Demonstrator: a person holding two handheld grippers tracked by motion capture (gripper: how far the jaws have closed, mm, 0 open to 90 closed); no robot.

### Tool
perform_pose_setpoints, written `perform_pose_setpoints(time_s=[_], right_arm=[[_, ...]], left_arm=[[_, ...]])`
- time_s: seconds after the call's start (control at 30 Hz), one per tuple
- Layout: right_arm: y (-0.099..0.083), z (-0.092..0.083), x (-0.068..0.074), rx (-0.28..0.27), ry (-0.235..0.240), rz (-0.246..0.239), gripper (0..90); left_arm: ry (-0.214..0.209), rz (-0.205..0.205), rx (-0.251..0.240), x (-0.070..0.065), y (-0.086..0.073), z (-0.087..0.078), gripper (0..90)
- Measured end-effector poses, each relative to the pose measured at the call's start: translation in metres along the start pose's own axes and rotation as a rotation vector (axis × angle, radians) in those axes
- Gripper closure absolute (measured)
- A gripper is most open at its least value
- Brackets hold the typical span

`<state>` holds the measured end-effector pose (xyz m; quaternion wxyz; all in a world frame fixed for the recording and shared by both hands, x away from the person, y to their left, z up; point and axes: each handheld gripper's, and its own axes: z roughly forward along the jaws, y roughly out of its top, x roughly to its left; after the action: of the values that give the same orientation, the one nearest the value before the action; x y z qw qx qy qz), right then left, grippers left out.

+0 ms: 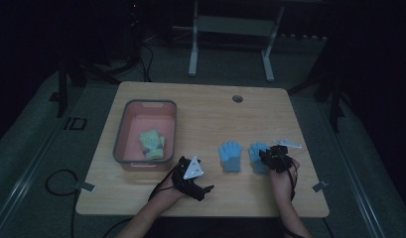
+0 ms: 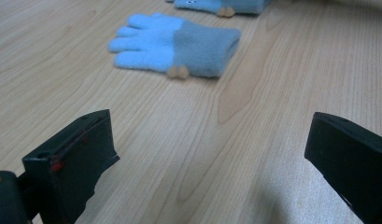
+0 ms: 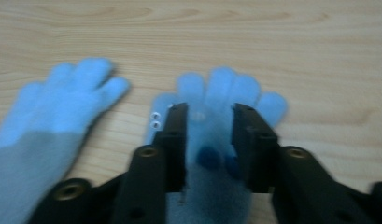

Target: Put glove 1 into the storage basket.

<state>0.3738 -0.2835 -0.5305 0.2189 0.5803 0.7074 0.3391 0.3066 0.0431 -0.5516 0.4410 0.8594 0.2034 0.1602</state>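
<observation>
Two light-blue gloves with grey cuffs lie flat side by side on the wooden table (image 1: 210, 114). The left glove (image 1: 231, 156) (image 2: 174, 44) (image 3: 53, 116) has nothing on it. My right gripper (image 1: 269, 154) (image 3: 209, 112) is low over the right glove (image 1: 256, 151) (image 3: 226, 88); its jaws stand apart astride the palm and are open, with the glove flat beneath them. My left gripper (image 1: 200, 181) (image 2: 207, 154) rests near the table's front edge. It points toward the left glove, open wide, with bare wood between its jaws.
A pink bin with a grey rim (image 1: 122, 126) stands at the table's left and holds a green glove (image 1: 152, 144). A round cable hole (image 1: 237, 98) sits near the far edge. Cables run across the floor at the left.
</observation>
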Motion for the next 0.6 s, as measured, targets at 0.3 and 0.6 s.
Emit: perform_pose_setpoints(time_s=[0.3, 0.6], right_arm=[[0.012, -0.013, -0.022, 0.021, 0.155, -0.148, 56.8], [0.008, -0.012, -0.038, 0.026, 0.274, -0.294, 58.3]], left_arm=[[0.002, -0.007, 0.007, -0.001, -0.001, -0.001, 1.7], [0.006, -0.01, 0.005, -0.001, -0.002, -0.002, 1.7]])
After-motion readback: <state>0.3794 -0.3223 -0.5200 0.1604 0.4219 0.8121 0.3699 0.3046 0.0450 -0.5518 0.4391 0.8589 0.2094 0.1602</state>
